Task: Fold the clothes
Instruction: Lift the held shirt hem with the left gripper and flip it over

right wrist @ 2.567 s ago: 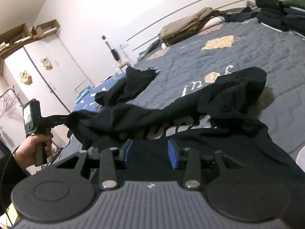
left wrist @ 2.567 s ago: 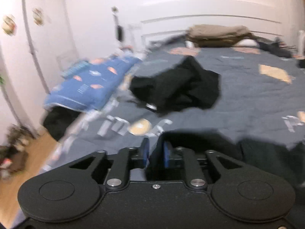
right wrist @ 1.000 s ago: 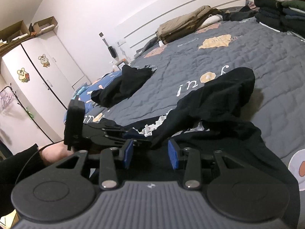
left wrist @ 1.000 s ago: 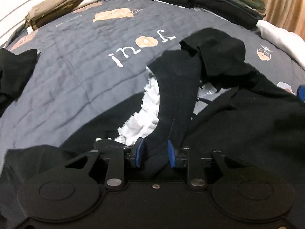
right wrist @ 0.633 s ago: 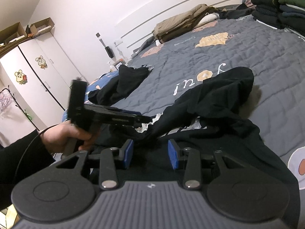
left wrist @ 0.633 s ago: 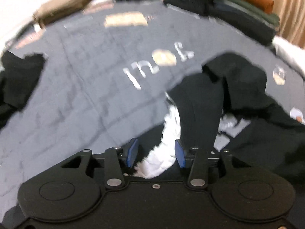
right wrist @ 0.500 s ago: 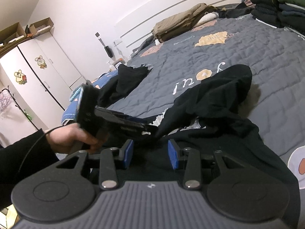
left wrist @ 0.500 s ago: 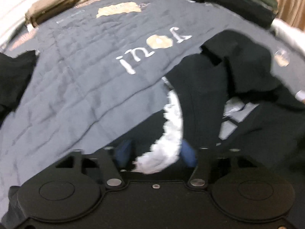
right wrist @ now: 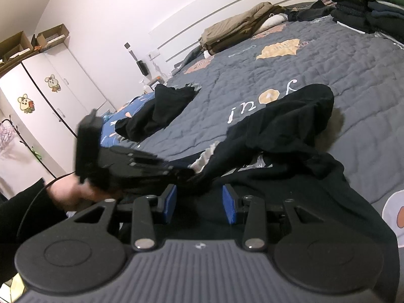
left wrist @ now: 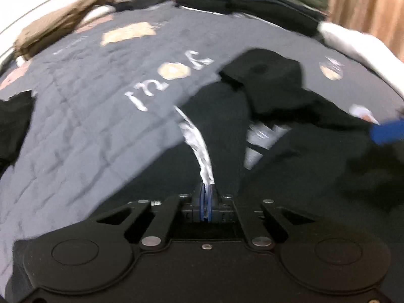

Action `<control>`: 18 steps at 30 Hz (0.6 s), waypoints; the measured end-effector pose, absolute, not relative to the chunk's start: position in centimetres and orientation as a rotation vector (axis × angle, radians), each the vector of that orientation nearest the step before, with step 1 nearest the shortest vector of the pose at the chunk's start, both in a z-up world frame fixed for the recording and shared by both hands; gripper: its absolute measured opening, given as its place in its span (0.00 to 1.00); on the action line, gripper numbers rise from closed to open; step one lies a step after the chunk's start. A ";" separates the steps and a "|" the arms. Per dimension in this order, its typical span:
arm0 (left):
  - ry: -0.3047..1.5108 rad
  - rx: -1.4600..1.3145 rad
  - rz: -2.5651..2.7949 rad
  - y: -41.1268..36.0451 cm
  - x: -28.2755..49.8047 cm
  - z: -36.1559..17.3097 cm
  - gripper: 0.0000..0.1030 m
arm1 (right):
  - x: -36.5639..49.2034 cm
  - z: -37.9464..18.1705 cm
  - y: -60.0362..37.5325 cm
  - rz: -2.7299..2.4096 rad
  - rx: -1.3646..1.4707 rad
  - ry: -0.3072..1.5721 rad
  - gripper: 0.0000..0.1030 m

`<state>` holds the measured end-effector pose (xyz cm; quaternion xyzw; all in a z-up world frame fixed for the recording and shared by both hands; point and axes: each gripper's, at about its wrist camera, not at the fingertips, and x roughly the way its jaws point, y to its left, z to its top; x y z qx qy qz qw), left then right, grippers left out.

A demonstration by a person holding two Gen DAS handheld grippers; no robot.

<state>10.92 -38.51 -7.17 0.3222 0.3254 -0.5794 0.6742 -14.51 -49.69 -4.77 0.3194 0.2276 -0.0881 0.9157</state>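
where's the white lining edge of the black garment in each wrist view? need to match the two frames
Left wrist: the white lining edge runs up from the shut left gripper, centre of frame, pinched between its pads.
Right wrist: white lining edge sits mid-frame, just beyond the left gripper's tip, above the right gripper.
Shared landmark: the white lettering on the grey quilt, just beyond the black garment.
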 end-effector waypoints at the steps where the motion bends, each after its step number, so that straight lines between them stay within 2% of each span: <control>1: 0.736 0.753 -1.313 -38.3 10.4 -7.4 0.03 | -14.5 -4.8 -49.6 -0.182 0.658 0.470 0.38; 11: 0.713 0.720 -1.213 -39.7 11.5 -7.3 0.04 | -14.4 -4.9 -49.5 -0.179 0.655 0.481 0.38; 18: 0.776 0.729 -1.227 -41.1 11.9 -8.5 0.05 | -14.4 -4.9 -49.3 -0.180 0.661 0.477 0.38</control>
